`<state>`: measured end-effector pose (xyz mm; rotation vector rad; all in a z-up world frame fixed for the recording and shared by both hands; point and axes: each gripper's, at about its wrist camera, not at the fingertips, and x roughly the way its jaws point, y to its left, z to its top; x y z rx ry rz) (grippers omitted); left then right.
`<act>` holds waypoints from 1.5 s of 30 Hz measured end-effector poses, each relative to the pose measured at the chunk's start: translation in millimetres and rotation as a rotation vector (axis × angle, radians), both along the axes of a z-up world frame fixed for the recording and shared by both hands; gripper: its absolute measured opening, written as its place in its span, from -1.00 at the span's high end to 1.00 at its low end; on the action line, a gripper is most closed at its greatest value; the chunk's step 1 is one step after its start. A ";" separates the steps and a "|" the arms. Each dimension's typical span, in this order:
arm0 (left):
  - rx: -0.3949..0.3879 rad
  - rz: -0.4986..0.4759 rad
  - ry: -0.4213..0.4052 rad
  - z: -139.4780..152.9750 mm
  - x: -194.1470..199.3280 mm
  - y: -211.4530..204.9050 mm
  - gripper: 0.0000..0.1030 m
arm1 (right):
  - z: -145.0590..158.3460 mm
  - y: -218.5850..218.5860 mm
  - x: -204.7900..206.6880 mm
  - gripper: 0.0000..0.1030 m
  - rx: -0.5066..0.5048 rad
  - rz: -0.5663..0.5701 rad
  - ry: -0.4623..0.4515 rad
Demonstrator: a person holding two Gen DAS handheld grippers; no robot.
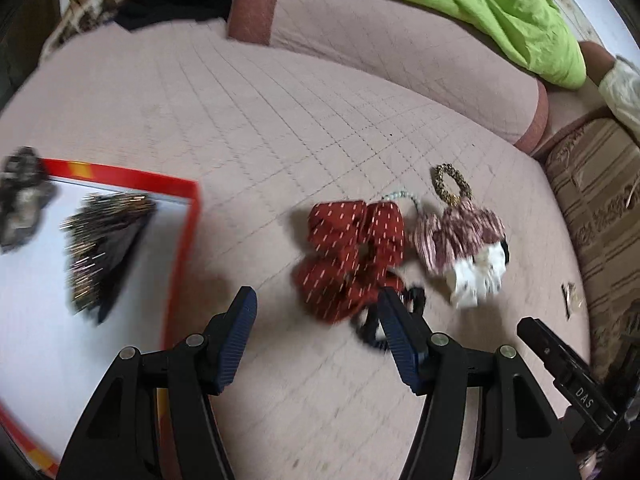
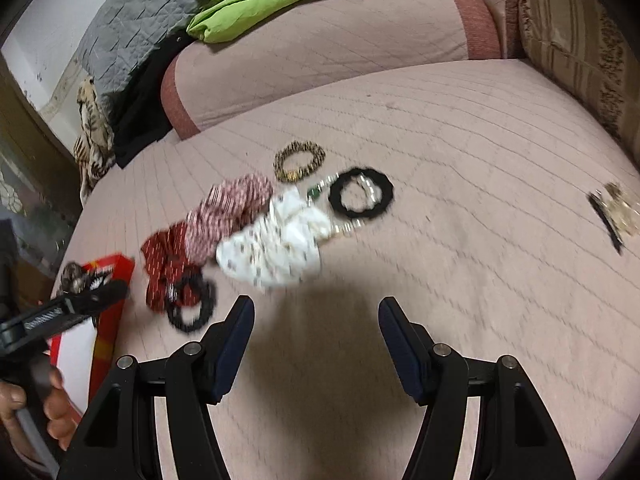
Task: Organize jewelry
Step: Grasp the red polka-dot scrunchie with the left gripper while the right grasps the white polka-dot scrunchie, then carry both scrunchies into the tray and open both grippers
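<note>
A red-rimmed white tray (image 1: 182, 240) lies at left, holding a beaded dark clip (image 1: 106, 248) and a brown scrunchie (image 1: 22, 200). My left gripper (image 1: 316, 328) is open and empty, just short of a dark red scrunchie (image 1: 352, 252) and a black hair tie (image 1: 372, 328). Beyond lie a pink striped scrunchie (image 1: 456, 232), a white scrunchie (image 1: 480, 276) and a leopard hair tie (image 1: 452, 182). My right gripper (image 2: 316, 328) is open and empty, near the white scrunchie (image 2: 276, 244). A black ring tie (image 2: 360, 194), a bead bracelet (image 2: 366, 184) and a gold clip (image 2: 616, 212) lie further off.
Everything sits on a pink quilted sofa seat (image 1: 280, 120). Bolster cushions (image 1: 400, 48) and a green cloth (image 1: 500, 8) lie at the back. A patterned brown armrest (image 1: 600, 208) bounds the right side. The other gripper (image 1: 568, 376) shows at lower right.
</note>
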<state>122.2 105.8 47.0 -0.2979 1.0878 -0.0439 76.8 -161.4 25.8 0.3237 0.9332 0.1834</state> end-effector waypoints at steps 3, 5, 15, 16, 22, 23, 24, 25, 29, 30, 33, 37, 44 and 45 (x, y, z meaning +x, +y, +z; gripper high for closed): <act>-0.065 -0.013 0.017 -15.5 21.0 3.0 -0.20 | -4.9 2.1 20.9 -0.34 0.026 -0.011 0.011; -0.075 -0.020 0.030 -24.6 31.2 3.2 -0.20 | -6.9 5.5 32.3 -0.34 0.043 -0.008 0.013; -0.091 -0.065 0.049 -37.4 46.8 -10.7 0.85 | -32.5 20.3 63.9 0.58 0.057 -0.001 0.061; -0.078 -0.061 0.038 -35.4 44.9 -12.0 0.87 | -32.7 21.0 63.7 0.67 0.070 0.010 0.069; -0.063 -0.063 -0.026 -1.8 17.3 -15.1 0.88 | -13.8 12.7 40.5 0.77 0.076 -0.011 0.038; -0.067 -0.066 -0.043 6.8 9.8 -15.0 0.88 | -10.5 11.2 36.6 0.77 0.075 -0.010 0.031; -0.069 -0.065 -0.058 15.2 1.6 -14.5 0.88 | -5.3 9.6 29.9 0.77 0.071 -0.009 0.021; -0.069 -0.064 -0.071 21.8 -4.7 -14.1 0.88 | 0.1 8.2 23.0 0.78 0.066 -0.007 0.011; -0.054 -0.042 -0.126 47.7 -40.7 -6.0 0.88 | 19.5 3.5 -1.4 0.78 0.050 -0.006 -0.024; -0.047 -0.036 -0.134 51.9 -47.3 -3.6 0.88 | 24.6 3.0 -6.5 0.78 0.046 -0.008 -0.033; -0.024 -0.005 -0.159 64.2 -73.1 9.9 0.88 | 38.9 2.4 -23.4 0.78 0.029 -0.014 -0.058; -0.018 0.057 -0.181 75.9 -104.4 38.2 0.88 | 55.5 7.6 -41.3 0.78 0.015 -0.003 -0.092; -0.001 0.167 -0.209 87.1 -143.6 93.1 0.88 | 82.8 45.3 -64.3 0.78 0.012 0.108 -0.133; -0.002 0.180 -0.208 87.4 -146.7 99.6 0.88 | 85.4 53.8 -65.4 0.78 0.018 0.132 -0.131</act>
